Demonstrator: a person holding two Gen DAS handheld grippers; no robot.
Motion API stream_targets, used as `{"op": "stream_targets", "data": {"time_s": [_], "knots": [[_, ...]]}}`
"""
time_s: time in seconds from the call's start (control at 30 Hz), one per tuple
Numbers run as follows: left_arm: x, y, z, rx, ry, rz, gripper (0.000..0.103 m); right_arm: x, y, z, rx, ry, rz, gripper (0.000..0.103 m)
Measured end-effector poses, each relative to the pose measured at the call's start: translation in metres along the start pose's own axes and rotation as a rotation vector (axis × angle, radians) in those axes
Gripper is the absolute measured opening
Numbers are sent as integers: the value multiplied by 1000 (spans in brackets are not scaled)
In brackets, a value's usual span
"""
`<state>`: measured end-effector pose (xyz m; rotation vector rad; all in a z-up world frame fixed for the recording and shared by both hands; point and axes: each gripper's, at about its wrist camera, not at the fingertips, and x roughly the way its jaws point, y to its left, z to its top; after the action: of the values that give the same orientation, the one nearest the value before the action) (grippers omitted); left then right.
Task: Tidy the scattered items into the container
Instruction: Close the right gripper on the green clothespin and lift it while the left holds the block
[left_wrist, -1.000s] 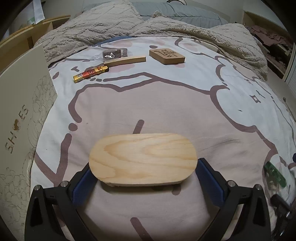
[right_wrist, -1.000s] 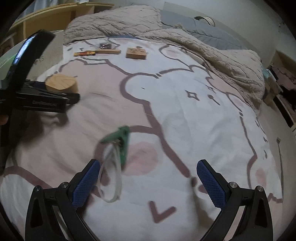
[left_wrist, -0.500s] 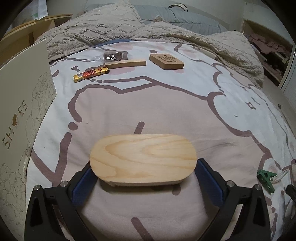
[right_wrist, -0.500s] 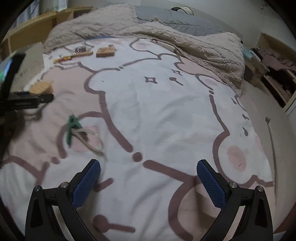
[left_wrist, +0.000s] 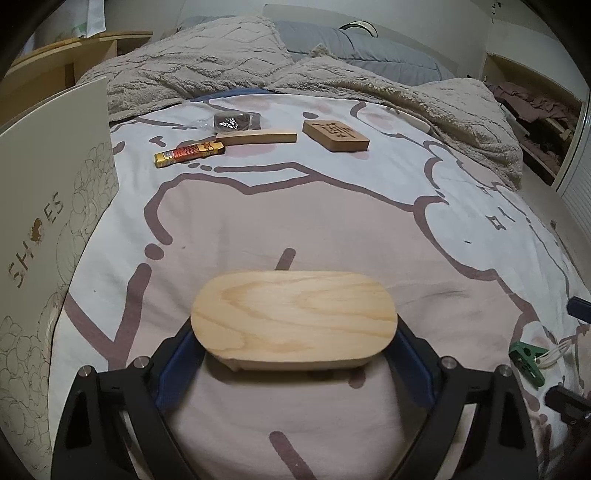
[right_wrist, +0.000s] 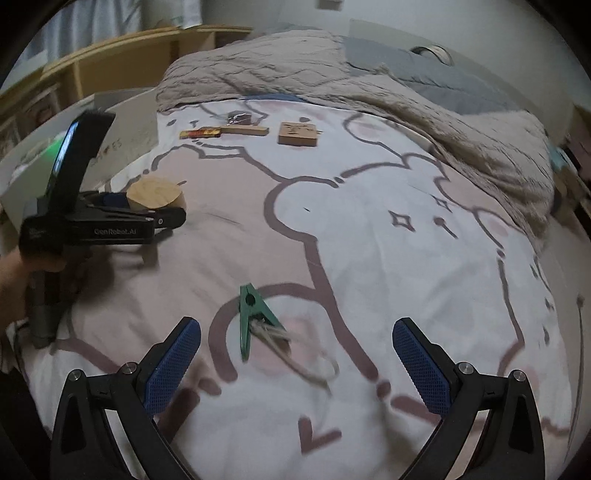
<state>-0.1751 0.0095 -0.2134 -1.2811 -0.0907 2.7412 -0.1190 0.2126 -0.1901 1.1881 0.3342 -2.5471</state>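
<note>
Wood everywhere in this one: the left hand-held gripper (left_wrist: 294, 360) has a smooth, pale oval block (left_wrist: 294, 319) with rounded ends and clear grain sitting between its blue ribbed pads, jaws closing in on its two ends; from these views I honestly can't tell if the pads are pressing yet. Block rests low on the bed (left_wrist: 332, 206), on a soft sheet printed with chunky brown cartoon outlines. Farther up the sheet there's a flat carved wooden tile (left_wrist: 335, 136), a curved wooden strip (left_wrist: 258, 137), a shiny gold and red wrapper (left_wrist: 189, 153) and a crinkly dark packet (left_wrist: 236, 121), all close together. Container is the cream cardboard box (left_wrist: 51, 206) with "SHOES" on it, standing at the bed's left edge, beside the block. Fuzzy beige blanket (left_wrist: 207, 62) bunched at the head end. The right hand-held gripper (right_wrist: 296, 363) is spread wide with nothing in it, hovering over a green plastic peg (right_wrist: 253, 317) clipped to a loop of whitish cord (right_wrist: 306, 360). Compared with half a second back, the peg now sits between the right pads instead of off to the left, and the left jaws are a bit narrower.
</note>
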Motion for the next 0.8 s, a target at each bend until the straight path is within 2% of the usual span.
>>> {"op": "stream_targets", "data": {"time_s": [0.07,0.1,0.2,0.3,0.37,0.5,0.63,0.8], "knots": [[0,0,0,0,1,-6,94,5,2,0,-27,4,11,100],[1,0,0,0,3,-9,95,7,3,0,-42,7,20,91],[0,0,1,0,5,-36,101,13,6,-2,-67,23,41,74],[-1,4,1,-21,0,-67,103,19,10,-4,-73,39,65,62],[-2,6,1,-37,-3,-84,103,19,11,-5,-73,33,69,58],[-3,12,2,-73,-10,-118,103,20,16,-9,-71,31,91,41],[-3,11,3,-77,-6,-114,102,17,24,-13,-84,11,80,31],[-1,7,5,-60,12,-59,96,15,29,-16,-85,-10,47,30]]}}
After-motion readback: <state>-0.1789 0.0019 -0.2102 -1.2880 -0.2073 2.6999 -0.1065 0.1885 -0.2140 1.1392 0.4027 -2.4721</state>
